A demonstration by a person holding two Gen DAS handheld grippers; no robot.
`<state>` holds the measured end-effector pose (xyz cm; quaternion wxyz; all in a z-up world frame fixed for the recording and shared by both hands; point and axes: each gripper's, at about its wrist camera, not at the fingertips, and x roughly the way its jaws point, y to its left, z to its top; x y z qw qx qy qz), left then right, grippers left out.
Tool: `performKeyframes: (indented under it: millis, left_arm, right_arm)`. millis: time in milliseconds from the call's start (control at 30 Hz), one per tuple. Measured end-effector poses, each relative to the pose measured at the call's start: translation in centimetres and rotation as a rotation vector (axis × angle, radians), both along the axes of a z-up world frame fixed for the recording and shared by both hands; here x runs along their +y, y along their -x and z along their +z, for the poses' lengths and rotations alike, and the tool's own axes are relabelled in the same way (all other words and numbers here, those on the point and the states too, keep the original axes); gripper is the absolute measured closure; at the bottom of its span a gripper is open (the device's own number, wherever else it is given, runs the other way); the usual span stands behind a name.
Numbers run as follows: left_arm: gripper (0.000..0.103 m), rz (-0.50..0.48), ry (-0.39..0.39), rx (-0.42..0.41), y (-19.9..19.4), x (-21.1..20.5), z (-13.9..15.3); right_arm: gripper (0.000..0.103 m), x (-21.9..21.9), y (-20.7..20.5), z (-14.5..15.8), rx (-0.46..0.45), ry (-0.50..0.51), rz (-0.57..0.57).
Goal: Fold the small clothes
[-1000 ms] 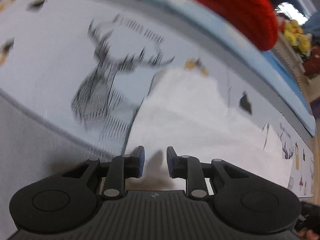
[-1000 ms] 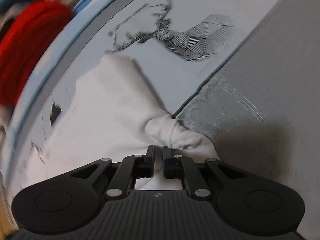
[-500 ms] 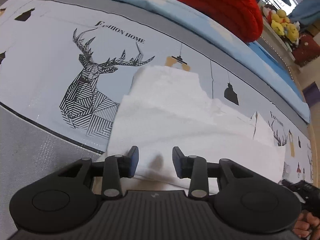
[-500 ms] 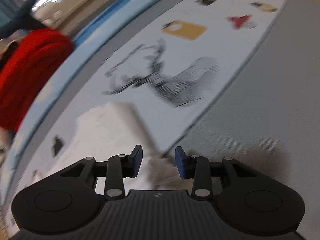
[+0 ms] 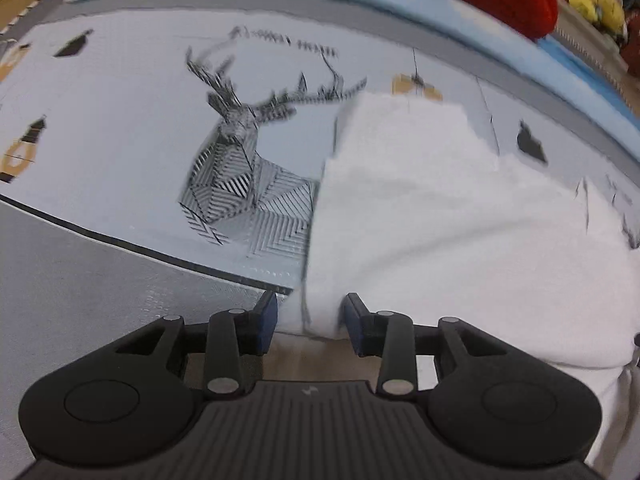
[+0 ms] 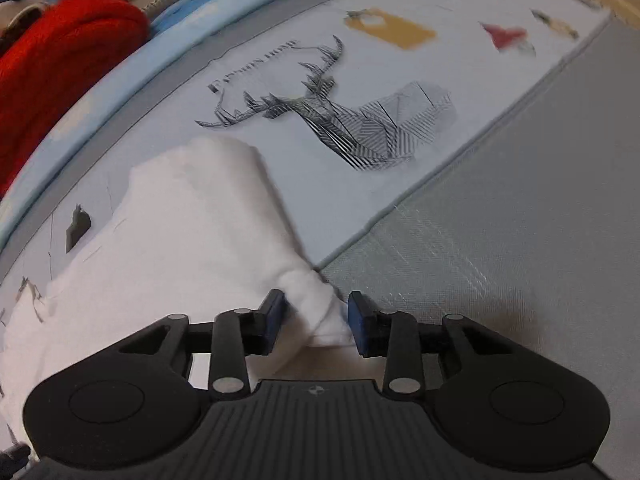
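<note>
Both fisheye views are evenly and softly lit, with no glare. Motion blur is seen on the deer print (image 5: 240, 160) and the white cloth (image 5: 440, 220), and straight edges are bent at the rims. A soft shadow is cast on the grey sheet (image 6: 520, 300).

The garment (image 5: 432, 216) lies on the printed sheet (image 5: 120, 120), right of the deer print (image 5: 236, 168).

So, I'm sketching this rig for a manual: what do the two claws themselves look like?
Both match: the left claw and right claw have matte black linkage arms with silver pivot pins, blue pads on the fingertips, round discs either side, and a ribbed grey-black body with a small logo. No cables or sleeves show.
</note>
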<state>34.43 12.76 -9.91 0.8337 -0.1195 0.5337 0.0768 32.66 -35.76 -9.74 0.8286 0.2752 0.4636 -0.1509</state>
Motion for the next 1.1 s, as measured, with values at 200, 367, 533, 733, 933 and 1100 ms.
performKeyframes:
  millis: [200,367,533,733,933,1100]
  left_arm:
    - [0.062,-0.137,-0.083,-0.276,4.2,-2.3,7.0]
    - [0.062,-0.148,-0.099,-0.334,9.3,-2.7,11.0]
    - [0.055,-0.158,-0.095,-0.42,17.4,-2.9,13.7]
    - [0.055,-0.249,-0.123,-0.395,27.0,-4.6,11.9]
    - [0.055,-0.288,-0.099,-0.308,32.2,-5.2,9.6]
    - [0.06,-0.224,0.035,-0.295,32.8,-2.2,7.4]
  right_arm:
    - [0.06,1.8,3.4,7.0,-0.169,0.143,0.038]
    - [0.06,3.0,8.4,13.2,-0.341,0.192,0.163]
    - [0.059,3.4,16.4,16.3,-0.425,0.22,0.299]
    - [0.058,2.4,23.6,14.4,-0.37,0.205,0.295]
    - [0.058,1.8,28.0,10.5,-0.277,0.191,0.269]
    - [0.058,1.5,28.0,8.4,-0.192,0.149,0.273]
